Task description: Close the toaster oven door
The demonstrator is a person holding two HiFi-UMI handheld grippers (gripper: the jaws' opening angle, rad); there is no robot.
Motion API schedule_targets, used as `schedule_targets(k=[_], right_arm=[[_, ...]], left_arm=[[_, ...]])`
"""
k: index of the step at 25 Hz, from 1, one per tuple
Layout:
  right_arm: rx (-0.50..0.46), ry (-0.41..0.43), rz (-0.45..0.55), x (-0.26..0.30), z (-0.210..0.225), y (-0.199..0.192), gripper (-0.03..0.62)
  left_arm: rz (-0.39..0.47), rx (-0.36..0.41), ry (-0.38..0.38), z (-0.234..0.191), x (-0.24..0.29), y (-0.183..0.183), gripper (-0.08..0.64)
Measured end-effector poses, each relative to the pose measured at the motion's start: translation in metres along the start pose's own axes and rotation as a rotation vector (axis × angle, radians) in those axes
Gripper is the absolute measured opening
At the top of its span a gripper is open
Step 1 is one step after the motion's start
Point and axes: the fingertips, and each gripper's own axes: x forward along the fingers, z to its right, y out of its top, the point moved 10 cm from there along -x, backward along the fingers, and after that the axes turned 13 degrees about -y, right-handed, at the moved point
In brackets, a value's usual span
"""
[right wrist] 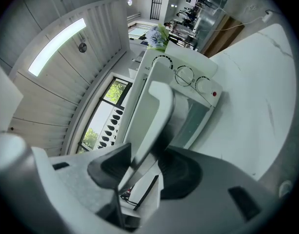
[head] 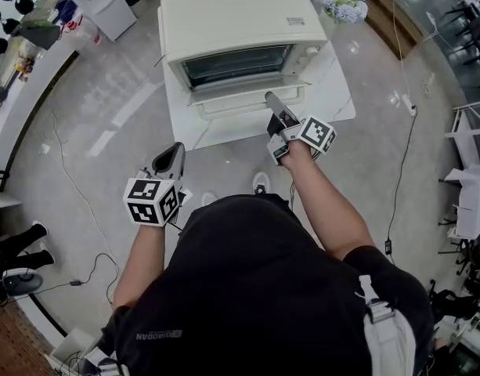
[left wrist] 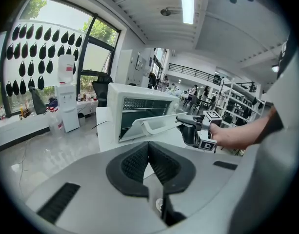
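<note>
Toaster oven (head: 240,30) toward back edge of white table (head: 337,96); door (head: 247,91) half raised; right gripper (head: 272,100) clamps door handle (right wrist: 156,116) right of its middle; left gripper (head: 175,151) closed, empty, well clear. Risks: off-centre push twists door; handle slips from grip, door drops; hard shove slides oven.

Glossy grey floor (head: 91,92), tall windows (left wrist: 100,57), perhaps shelving (left wrist: 232,99).

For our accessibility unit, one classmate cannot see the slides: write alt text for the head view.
Seen from above, a person's right claw grips the handle on the half-open door of a white toaster oven on a white table. The left claw hangs shut and empty near the waist.
</note>
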Motion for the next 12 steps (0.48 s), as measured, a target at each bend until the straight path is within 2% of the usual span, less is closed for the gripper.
schedule_targets(k=[12], right_arm=[[-0.002,0.036,0.003,0.0098,-0.0081,0.0098,0.167]], left_arm=[[0.018,-0.014,0.025,0.0002,-0.0002,0.0003,0.003]])
